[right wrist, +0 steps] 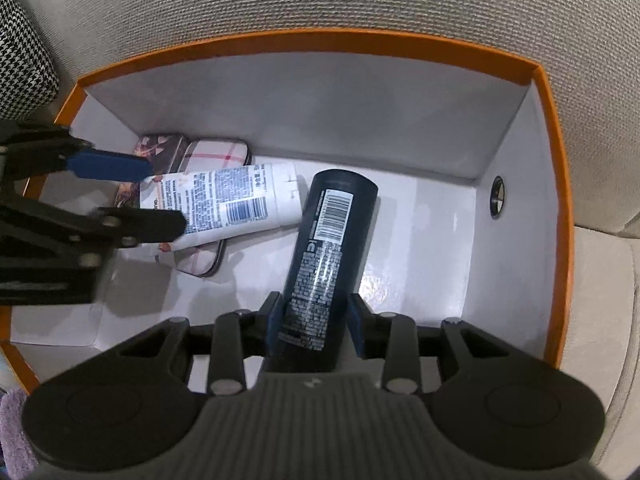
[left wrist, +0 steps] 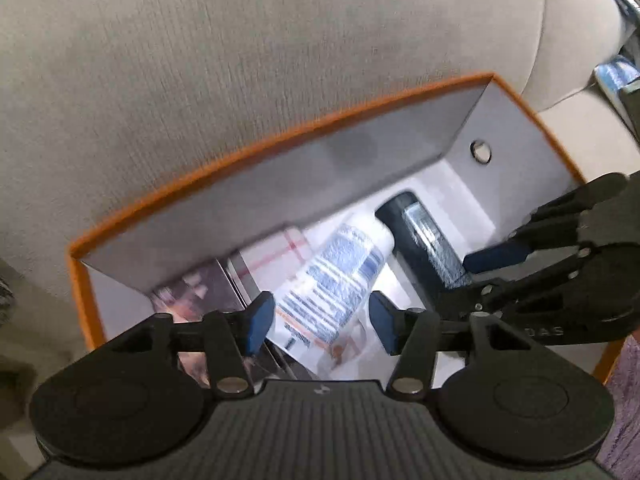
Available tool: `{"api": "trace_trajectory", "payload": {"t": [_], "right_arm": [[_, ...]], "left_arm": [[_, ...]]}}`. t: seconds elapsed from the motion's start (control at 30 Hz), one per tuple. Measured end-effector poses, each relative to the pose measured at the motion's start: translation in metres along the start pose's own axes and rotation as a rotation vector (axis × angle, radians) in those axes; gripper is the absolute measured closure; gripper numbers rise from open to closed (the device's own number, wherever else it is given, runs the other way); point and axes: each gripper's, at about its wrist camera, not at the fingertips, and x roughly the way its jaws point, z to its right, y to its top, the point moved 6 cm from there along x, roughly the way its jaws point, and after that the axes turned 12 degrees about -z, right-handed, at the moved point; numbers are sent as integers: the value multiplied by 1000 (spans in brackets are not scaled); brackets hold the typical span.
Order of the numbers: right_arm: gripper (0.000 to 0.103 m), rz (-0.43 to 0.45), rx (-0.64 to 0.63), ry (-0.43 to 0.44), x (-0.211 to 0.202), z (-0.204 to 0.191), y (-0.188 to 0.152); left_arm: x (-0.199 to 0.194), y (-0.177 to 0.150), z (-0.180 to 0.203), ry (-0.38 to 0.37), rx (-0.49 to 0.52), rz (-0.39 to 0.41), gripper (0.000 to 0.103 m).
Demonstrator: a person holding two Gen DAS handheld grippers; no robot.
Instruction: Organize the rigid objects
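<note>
Blue pads of my right gripper clamp the dark can inside the orange box. My left gripper hangs partly open over the white tube, gripping nothing.

box floor bare right of dark can, tins crowding left

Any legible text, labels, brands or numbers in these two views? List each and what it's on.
"DAS": partial lettering on the right gripper body, left wrist view; the rest is cut off.
Dark blue bottle: barcode and white print, too small to read.
White tube: barcode and blue print, too small and blurred to read.
Plaid tin and floral tin: no text visible.
</note>
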Motion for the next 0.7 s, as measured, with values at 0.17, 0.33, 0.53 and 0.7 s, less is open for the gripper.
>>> {"api": "trace_trajectory", "payload": {"t": [0.17, 0.33, 0.53, 0.7], "right_arm": [[66, 6, 17, 10, 2, -2, 1], [68, 19, 23, 28, -1, 0, 2], [72, 30, -30, -9, -12, 0, 4], [68, 19, -47, -14, -8, -2, 4]], "left_arm": [[7, -13, 3, -47, -97, -36, 73], [21, -29, 18, -201, -195, -63, 74], [0, -33, 16, -150, -179, 75, 74], [-2, -35, -1, -109, -222, 41, 74]]}}
